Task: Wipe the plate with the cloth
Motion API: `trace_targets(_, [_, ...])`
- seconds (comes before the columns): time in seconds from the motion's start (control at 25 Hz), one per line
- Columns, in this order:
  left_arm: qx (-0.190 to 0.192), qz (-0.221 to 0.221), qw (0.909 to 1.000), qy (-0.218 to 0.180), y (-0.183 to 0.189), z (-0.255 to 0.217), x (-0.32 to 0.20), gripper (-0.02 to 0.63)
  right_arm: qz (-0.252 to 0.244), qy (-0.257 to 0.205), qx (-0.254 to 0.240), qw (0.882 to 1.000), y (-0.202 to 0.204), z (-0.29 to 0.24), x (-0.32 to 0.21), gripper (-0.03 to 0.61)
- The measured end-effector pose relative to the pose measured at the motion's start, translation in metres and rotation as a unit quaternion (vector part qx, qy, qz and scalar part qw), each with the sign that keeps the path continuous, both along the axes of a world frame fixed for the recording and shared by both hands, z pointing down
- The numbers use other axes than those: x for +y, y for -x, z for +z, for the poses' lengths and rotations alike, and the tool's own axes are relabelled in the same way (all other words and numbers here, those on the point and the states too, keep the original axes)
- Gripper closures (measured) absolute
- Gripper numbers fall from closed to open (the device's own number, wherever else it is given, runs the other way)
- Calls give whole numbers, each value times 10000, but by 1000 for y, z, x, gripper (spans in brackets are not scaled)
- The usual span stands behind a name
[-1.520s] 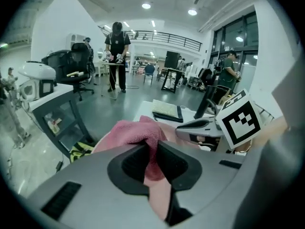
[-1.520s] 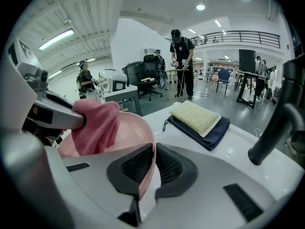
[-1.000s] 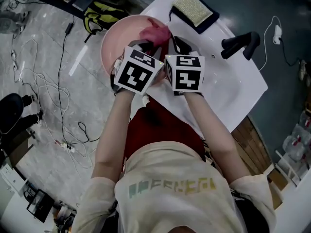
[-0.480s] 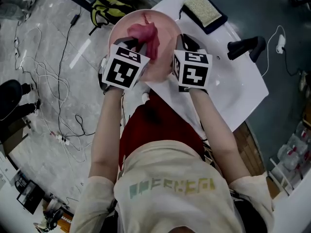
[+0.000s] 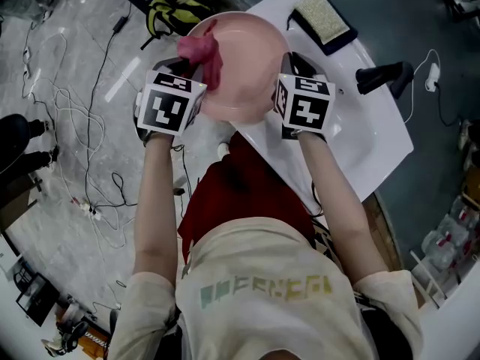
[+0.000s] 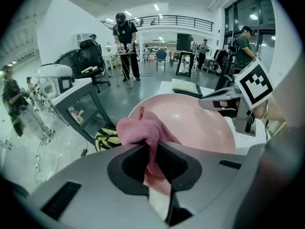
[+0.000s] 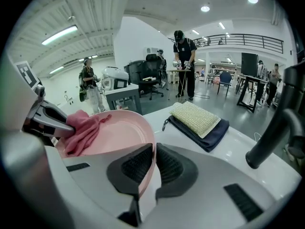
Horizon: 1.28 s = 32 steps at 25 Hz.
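The pink plate (image 5: 244, 66) is lifted off the table, tilted, with my right gripper (image 5: 289, 64) shut on its right rim; that rim runs between the jaws in the right gripper view (image 7: 153, 168). A pink cloth (image 5: 202, 55) lies bunched at the plate's left edge, and my left gripper (image 5: 192, 66) is shut on it. In the left gripper view the cloth (image 6: 143, 130) hangs between the jaws (image 6: 153, 151) in front of the plate (image 6: 195, 123). From the right gripper view the cloth (image 7: 81, 130) rests against the plate's (image 7: 119, 132) inner face.
A white table (image 5: 360, 137) stands to the right, with a yellow sponge on a dark cloth (image 5: 321, 17) and a black handle-like object (image 5: 382, 76). A yellow-and-black bag (image 5: 169, 13) and loose cables (image 5: 71, 126) lie on the floor at left. People stand in the background.
The plate has risen and swung away from the body. My left gripper has dragged the cloth from the plate's middle to its left edge, and the two grippers have spread apart.
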<state>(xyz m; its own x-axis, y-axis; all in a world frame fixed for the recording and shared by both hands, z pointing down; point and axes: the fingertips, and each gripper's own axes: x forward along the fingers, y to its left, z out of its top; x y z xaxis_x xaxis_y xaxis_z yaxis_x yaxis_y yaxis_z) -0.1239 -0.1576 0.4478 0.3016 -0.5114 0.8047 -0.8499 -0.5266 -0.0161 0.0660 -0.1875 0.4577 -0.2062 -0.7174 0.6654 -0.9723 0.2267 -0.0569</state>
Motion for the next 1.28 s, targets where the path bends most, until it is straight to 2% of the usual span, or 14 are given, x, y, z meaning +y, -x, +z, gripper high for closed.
trace_targets(0.12, [161, -329, 9992, -150, 19, -12, 0, 554, 7, 33, -7, 10000, 3, -1, 1, 537])
trace_targets(0.28, [744, -586, 9950, -309, 19, -36, 4, 554, 86, 65, -59, 9999, 3, -3, 5, 537])
trace_targets(0.4, [1138, -371, 9925, -238, -7, -46, 5, 554, 143, 69, -100, 9998, 2, -3, 4, 537])
trace_targets(0.52, [1293, 65, 9915, -156, -44, -47, 6, 552, 184, 79, -135, 9997, 2, -2, 3, 537])
trace_targets(0.72, [1300, 757, 9886, 100, -102, -33, 18, 552, 196, 88, -175, 9996, 2, -2, 4, 537])
trace_targets(0.84, [1290, 1032, 9858, 307, -123, -22, 28, 554, 213, 84, -174, 9996, 1, -3, 4, 537])
trace_targets(1.0, [1209, 1227, 9837, 521, -132, -7, 41, 552, 215, 65, -164, 9996, 0, -1, 1, 537])
trace_targets(1.28, [843, 1452, 9844, 532, -118, 6, 53, 554, 217, 47, -85, 9997, 1, 6, 0, 537])
